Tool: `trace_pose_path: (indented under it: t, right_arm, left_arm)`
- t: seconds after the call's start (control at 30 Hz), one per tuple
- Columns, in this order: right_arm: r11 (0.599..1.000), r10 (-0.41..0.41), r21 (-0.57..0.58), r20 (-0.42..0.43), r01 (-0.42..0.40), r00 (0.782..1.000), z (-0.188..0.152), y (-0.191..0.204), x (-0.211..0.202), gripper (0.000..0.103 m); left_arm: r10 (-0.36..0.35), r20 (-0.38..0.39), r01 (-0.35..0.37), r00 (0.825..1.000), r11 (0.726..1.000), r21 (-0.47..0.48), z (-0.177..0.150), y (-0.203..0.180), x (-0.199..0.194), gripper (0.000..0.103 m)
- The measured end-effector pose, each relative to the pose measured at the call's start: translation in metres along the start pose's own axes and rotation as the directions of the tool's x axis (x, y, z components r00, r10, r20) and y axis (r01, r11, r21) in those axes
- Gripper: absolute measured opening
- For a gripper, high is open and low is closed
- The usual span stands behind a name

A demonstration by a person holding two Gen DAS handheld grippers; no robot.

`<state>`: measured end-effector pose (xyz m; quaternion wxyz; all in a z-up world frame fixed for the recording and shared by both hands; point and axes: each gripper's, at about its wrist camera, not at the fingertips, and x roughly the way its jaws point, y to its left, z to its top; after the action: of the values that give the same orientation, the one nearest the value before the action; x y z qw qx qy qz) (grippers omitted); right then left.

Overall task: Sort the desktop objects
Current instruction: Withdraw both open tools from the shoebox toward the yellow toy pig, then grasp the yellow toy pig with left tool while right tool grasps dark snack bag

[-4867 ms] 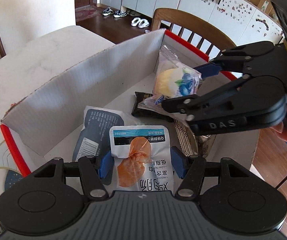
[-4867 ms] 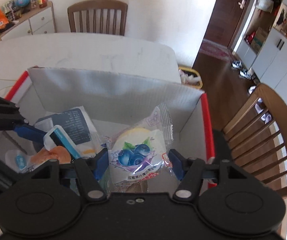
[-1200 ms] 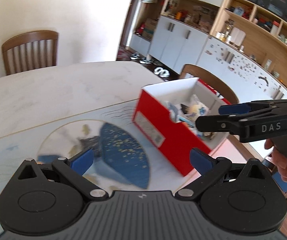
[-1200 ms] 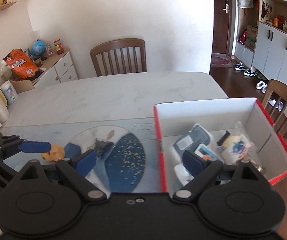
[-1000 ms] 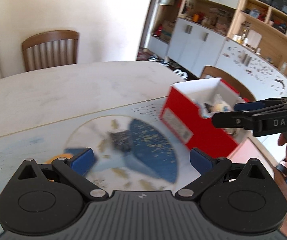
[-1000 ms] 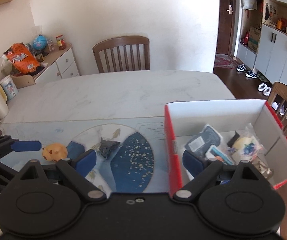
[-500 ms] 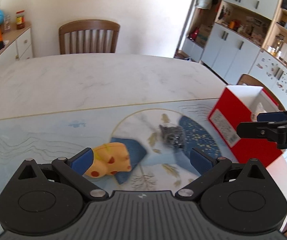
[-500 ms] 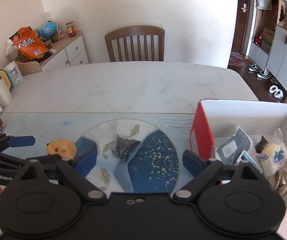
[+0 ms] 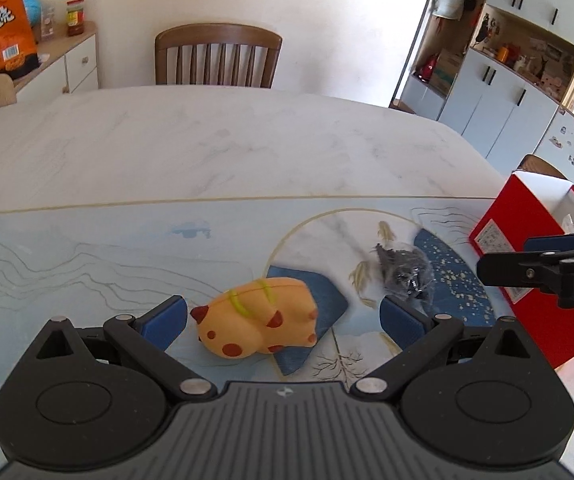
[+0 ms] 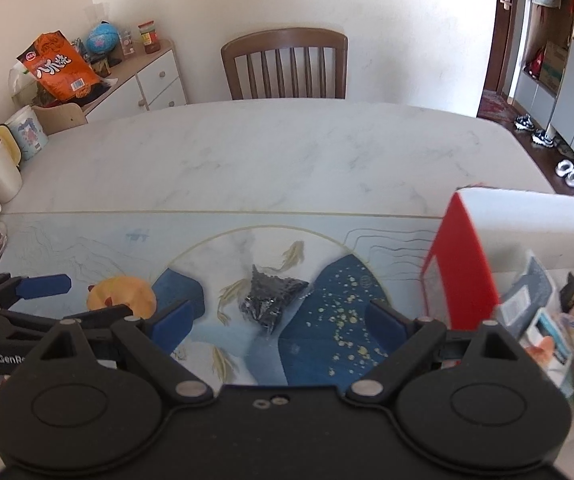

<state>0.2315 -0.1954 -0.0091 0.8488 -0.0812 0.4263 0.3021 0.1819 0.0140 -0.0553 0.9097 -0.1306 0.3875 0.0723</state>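
On the mat [image 9: 87, 248], a yellow toy [image 9: 255, 317] lies between the left gripper's [image 9: 283, 318] spread, empty fingers; a dark packet [image 10: 269, 300] lies between the right gripper's [image 10: 277, 320] released fingers; the box [image 10: 463, 264] sits right, on the surface [image 10: 279, 148].

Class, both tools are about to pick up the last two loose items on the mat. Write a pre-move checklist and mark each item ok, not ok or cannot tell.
1. Left tool open, empty: ok.
2. Orange toy pig between the left tool's fingers: ok, nearer its left finger.
3. Right tool open, empty: ok.
4. Dark packet ahead between its fingers: ok.
5. Red box has room: cannot tell, only part shows.
6. Tools clear of each other: ok.
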Motion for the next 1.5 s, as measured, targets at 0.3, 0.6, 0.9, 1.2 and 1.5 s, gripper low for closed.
trace_pose_path:
  t: [0.3, 0.6, 0.9, 1.2, 1.5]
  right_arm:
    - [1.000, 0.001, 0.026, -0.049, 0.000, 0.999, 0.000, 0.003, 0.037, 0.093]
    - [0.999, -0.011, 0.046, -0.078, 0.015, 0.997, 0.003, 0.004, 0.068, 0.093]
    - [0.998, -0.034, 0.046, -0.105, 0.039, 0.994, 0.005, 0.005, 0.093, 0.089]
    - [0.998, -0.047, 0.046, -0.111, 0.053, 0.993, 0.005, 0.005, 0.101, 0.080]
    - [0.997, -0.068, 0.031, -0.115, 0.072, 0.991, 0.003, 0.006, 0.100, 0.067]
  left_arm:
    - [0.043, -0.013, -0.043, 0.999, 0.998, -0.037, -0.007, 0.010, 0.021, 0.103]
    - [0.068, -0.012, -0.068, 0.998, 0.997, -0.026, -0.014, 0.012, 0.035, 0.103]
    - [0.094, -0.010, -0.094, 0.996, 0.995, -0.019, -0.015, 0.014, 0.045, 0.103]
    - [0.115, -0.007, -0.115, 0.993, 0.993, -0.011, -0.014, 0.012, 0.048, 0.102]
    - [0.101, -0.002, -0.101, 0.995, 0.995, -0.023, -0.015, 0.009, 0.043, 0.087]
